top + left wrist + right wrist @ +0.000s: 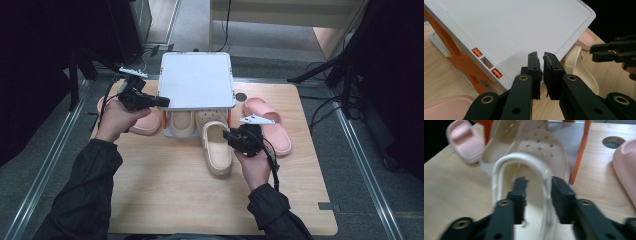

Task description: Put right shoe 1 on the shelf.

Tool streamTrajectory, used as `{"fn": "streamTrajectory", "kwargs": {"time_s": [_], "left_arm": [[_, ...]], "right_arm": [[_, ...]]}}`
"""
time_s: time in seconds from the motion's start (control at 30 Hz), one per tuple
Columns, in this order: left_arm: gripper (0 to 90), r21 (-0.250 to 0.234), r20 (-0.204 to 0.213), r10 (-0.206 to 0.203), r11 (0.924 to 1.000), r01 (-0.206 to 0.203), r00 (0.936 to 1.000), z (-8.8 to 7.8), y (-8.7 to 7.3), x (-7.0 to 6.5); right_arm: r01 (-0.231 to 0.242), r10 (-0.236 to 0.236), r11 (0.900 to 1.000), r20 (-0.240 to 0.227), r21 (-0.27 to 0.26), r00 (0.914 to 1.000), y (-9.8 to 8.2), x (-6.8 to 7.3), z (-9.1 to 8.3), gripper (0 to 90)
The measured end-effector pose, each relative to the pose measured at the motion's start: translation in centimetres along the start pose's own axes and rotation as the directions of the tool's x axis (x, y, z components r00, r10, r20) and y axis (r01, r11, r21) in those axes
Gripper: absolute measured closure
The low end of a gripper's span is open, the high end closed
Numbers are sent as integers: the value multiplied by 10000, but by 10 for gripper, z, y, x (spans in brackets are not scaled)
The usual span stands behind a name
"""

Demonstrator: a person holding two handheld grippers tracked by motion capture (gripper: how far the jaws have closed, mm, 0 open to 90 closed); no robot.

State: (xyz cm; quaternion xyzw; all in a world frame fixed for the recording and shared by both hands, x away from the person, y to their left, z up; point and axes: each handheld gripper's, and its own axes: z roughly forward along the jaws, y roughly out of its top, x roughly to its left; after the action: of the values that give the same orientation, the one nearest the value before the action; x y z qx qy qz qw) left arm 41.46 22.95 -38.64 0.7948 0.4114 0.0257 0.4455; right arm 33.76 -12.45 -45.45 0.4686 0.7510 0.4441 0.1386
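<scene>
A white two-tier shoe rack [197,80] with orange side struts stands at the far middle of the wooden table [165,195]. On its lower shelf sits one beige clog [181,124]. Its partner, a second beige clog [217,145], lies with its perforated toe under the rack's front edge and its heel sticking out toward the person.

The right gripper [233,137] is at this clog's heel, on the side away from the rack's middle. In the right gripper view the jaws straddle the clog's side wall, one pad inside the shoe and one outside; the picture is blurred and I cannot tell whether they pinch it.

The left gripper [162,102] is at the rack's front left corner, its jaws nearly pressed together with nothing between them.

A pink slide sandal [145,122] lies left of the rack, another pink slide sandal [270,125] right of it.
</scene>
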Motion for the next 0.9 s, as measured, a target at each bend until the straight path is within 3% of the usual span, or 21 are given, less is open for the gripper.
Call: {"fn": "streamTrajectory", "kwargs": {"time_s": [0.2,0.47,0.63,0.73,0.9], "left_arm": [[837,-5,-58,19,10000,-19,10000,0,0,-1],[838,-5,-48,-34,10000,34,10000,0,0,-1],[838,-14,-70,-16,10000,16,10000,0,0,-1],[839,-7,-39,-58,10000,58,10000,0,0,-1],[840,-15,-46,-58,10000,58,10000,0,0,-1]], "right_arm": [[491,-463,9982,-757,355,9961,-29,9,-16,900],[168,-142,9997,-1264,197,9919,-55,14,-33,900],[249,-216,9994,-1224,253,9923,-72,23,-36,900],[115,-36,9983,-1351,579,9908,-90,28,-34,900],[129,29,9945,-1504,1038,9886,-102,32,-29,900]]}}
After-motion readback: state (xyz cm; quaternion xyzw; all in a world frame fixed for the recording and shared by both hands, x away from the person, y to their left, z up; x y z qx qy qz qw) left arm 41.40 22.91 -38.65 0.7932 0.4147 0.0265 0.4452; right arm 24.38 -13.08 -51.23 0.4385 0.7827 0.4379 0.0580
